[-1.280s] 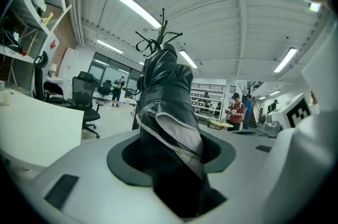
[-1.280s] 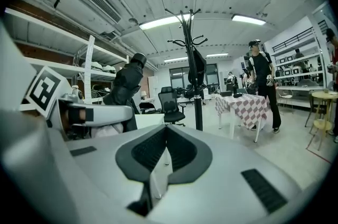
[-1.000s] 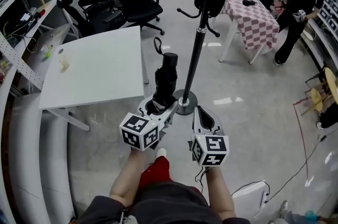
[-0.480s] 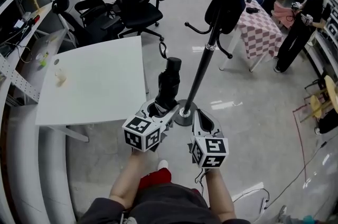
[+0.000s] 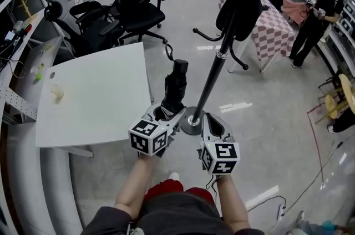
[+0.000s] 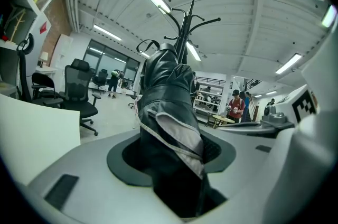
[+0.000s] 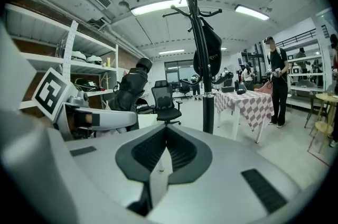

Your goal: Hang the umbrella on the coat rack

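Note:
A black folded umbrella point(image 5: 173, 87) stands upright in my left gripper point(image 5: 165, 112), which is shut on its lower end. Its wrist loop sticks up at the top. In the left gripper view the umbrella point(image 6: 169, 112) fills the space between the jaws. The coat rack point(image 5: 213, 78), a black pole on a round base, stands just beyond both grippers, with its hooks point(image 6: 185, 22) overhead. My right gripper point(image 5: 213, 121) hovers beside the base with its jaws together and nothing in them. The right gripper view shows the rack point(image 7: 203, 59) straight ahead.
A black bag point(image 5: 241, 1) hangs on the rack's upper hooks. A white table point(image 5: 94, 95) is at the left, with black office chairs point(image 5: 136, 4) behind it. A checked-cloth table point(image 5: 272, 29) and a standing person point(image 5: 313, 23) are at the right.
Both grippers have moved forward with the umbrella, and the rack's base now lies closer to them. The jaws look the same as before.

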Available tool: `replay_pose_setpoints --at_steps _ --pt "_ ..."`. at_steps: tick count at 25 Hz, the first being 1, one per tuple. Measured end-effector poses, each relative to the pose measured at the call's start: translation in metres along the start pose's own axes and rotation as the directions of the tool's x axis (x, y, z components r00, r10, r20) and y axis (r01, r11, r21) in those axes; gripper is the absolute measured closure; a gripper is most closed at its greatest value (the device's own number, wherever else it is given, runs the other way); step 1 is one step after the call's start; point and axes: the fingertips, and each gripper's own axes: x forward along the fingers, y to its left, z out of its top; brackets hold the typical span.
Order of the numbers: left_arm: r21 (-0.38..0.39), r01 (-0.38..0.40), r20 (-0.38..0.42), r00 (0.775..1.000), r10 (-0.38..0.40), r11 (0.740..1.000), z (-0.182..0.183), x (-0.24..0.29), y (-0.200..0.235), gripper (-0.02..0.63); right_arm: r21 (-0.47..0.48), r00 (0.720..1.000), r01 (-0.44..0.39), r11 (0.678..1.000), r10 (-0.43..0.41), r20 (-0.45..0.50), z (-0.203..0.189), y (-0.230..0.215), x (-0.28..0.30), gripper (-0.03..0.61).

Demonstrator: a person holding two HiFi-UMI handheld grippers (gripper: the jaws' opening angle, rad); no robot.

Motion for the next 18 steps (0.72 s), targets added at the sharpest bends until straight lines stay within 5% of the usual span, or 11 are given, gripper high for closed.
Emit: replay_pose_setpoints --at_steps 18 --pt "0.048 -0.019 -0.088 0.996 0.023 0.999 0.012 0.073 0.057 0.39 0.001 1.0 -0.008 1.0 0.008 -0.023 0.013 -0.039 0.072 0.56"
